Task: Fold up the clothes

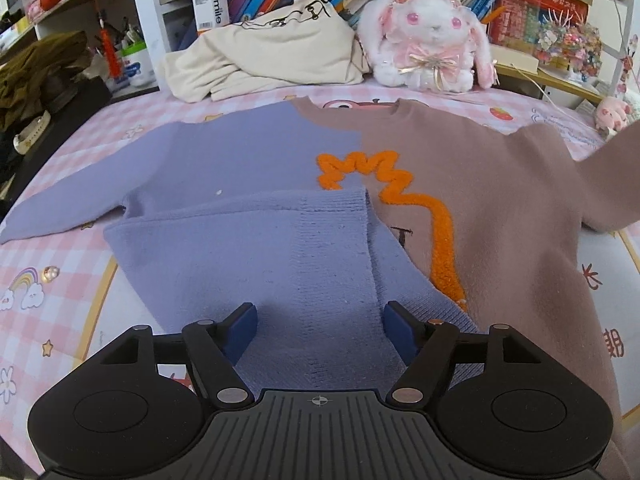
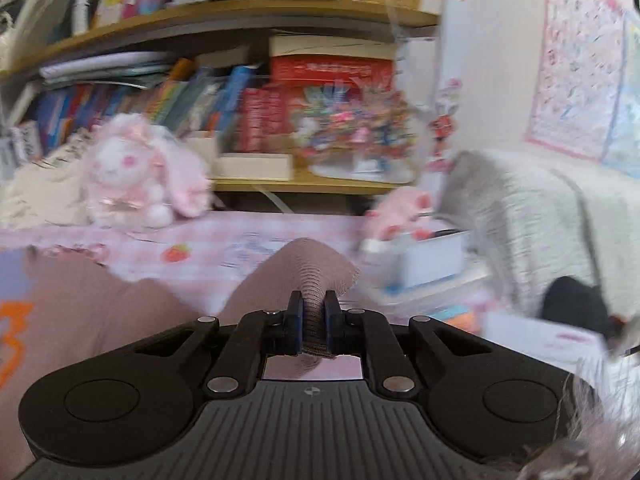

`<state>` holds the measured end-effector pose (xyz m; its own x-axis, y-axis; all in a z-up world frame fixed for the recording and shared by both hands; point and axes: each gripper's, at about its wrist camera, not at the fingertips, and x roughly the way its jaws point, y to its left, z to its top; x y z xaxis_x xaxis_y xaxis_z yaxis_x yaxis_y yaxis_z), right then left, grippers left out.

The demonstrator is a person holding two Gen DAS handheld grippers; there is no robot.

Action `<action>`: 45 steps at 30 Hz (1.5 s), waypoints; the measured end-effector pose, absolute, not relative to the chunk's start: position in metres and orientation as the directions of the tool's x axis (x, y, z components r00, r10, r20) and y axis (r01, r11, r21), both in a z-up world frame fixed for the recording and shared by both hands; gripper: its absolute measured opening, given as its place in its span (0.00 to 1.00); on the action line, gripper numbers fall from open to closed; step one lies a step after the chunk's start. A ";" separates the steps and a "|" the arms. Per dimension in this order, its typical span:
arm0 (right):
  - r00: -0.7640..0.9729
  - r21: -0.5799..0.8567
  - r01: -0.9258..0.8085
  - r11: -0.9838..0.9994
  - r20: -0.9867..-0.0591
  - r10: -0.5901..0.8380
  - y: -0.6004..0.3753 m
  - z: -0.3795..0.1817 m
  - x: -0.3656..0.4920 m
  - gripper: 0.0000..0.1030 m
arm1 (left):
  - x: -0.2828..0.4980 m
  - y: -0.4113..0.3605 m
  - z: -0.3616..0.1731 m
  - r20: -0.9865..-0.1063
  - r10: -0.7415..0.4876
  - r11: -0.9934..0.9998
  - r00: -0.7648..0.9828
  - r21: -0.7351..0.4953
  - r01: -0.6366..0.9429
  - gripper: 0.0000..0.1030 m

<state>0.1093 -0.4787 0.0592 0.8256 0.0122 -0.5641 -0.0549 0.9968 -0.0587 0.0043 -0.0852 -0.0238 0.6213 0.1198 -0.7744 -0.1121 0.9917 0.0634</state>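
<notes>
Nearest me, my right gripper point(image 2: 313, 322) pinches the ribbed brown sleeve cuff point(image 2: 320, 276) of the soft lilac-and-brown knitted sweater point(image 1: 460, 184) lying on the pink checked bedsheet point(image 1: 52, 256). My left gripper point(image 1: 320, 330) is spread, empty, above the folded lilac sleeve point(image 1: 240, 236). I should carry the cuff across flat, without dragging the body.

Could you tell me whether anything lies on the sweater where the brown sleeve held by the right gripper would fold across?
Nothing separate lies there. The right gripper is shut on the brown sleeve. On the sweater, only its own purple sleeve is folded over the purple half, with the open left gripper above it.
</notes>
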 end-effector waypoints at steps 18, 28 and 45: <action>0.604 0.188 -0.412 0.892 -0.676 0.422 -0.398 0.024 0.083 0.64 | -0.014 -0.097 0.013 -0.685 0.180 0.983 0.706 0.143 -0.112 0.76; 0.328 0.180 -0.711 0.680 -0.771 0.546 -0.312 -0.009 0.025 0.50 | 0.040 -0.149 -0.020 -0.621 0.342 0.890 0.706 0.455 -0.031 0.76; 0.294 0.111 -0.780 0.615 -0.804 0.517 -0.304 -0.021 0.010 0.45 | -0.093 -0.023 0.037 -0.539 0.534 0.835 0.652 0.213 -0.507 0.16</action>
